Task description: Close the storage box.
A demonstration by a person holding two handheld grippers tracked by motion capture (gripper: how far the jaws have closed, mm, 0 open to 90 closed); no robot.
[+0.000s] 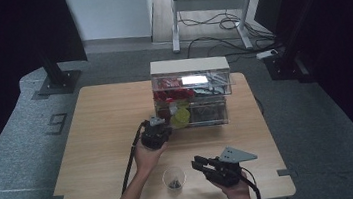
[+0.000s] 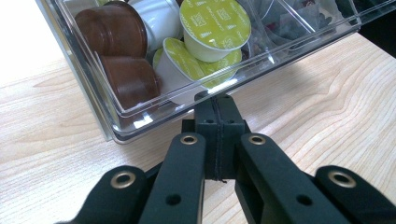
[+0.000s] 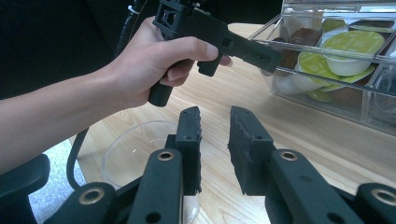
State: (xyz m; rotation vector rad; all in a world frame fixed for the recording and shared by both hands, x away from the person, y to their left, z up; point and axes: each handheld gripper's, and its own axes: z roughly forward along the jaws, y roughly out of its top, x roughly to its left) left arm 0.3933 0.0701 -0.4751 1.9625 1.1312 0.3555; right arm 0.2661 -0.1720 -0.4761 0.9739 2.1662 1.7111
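Drawer (image 2: pixel 140 116) of coffee capsules (image 2: pixel 215 28) is met at 12 o'clock by the clenched left tool (image 2: pixel 215 100); the right tool (image 3: pixel 215 135) is held released, empty, over the surface (image 3: pixel 303 140).

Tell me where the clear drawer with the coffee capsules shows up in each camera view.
High view: clear drawer at table centre, low in the organiser, ahead of the left gripper.
Left gripper view: top, touching the shut jaws.
Right gripper view: upper right.
Shared landmark: lime-lidded capsules.
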